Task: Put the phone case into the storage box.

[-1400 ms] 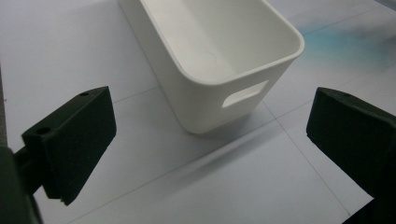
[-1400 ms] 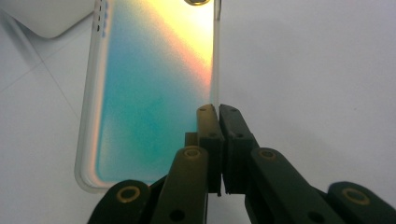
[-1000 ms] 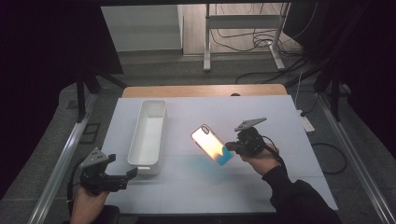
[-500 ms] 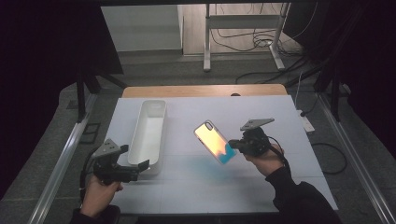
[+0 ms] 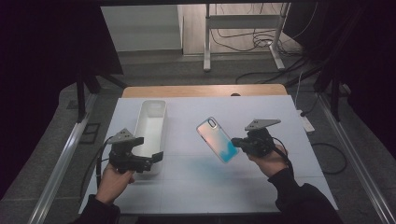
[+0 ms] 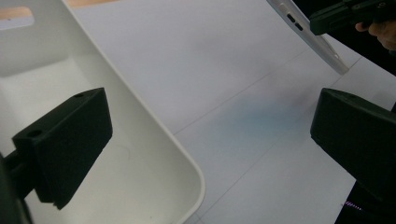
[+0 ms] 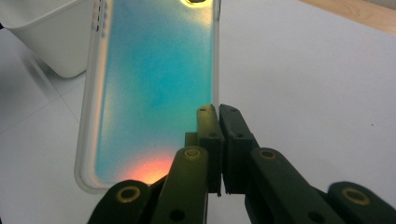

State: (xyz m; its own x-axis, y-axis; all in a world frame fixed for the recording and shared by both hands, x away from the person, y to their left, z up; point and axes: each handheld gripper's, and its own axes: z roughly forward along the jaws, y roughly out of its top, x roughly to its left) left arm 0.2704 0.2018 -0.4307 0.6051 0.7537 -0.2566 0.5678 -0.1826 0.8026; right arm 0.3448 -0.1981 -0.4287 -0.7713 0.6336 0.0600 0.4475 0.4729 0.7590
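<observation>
A bench (image 5: 187,196) with a white top and a wooden far edge; behind it a metal stand (image 5: 243,35), cables (image 5: 243,39) on the floor

We count one phone case (image 5: 217,139), tinted pink to blue. We count one white bin (image 5: 150,125), long and open-topped. We count two grippers, the left gripper (image 5: 156,158) and the right gripper (image 5: 236,142), each carried by one hand, so two hands. We count one white mat (image 5: 187,186) over one wooden table (image 5: 201,90). Behind the table, on the floor, we count one metal stand (image 5: 243,35).
</observation>
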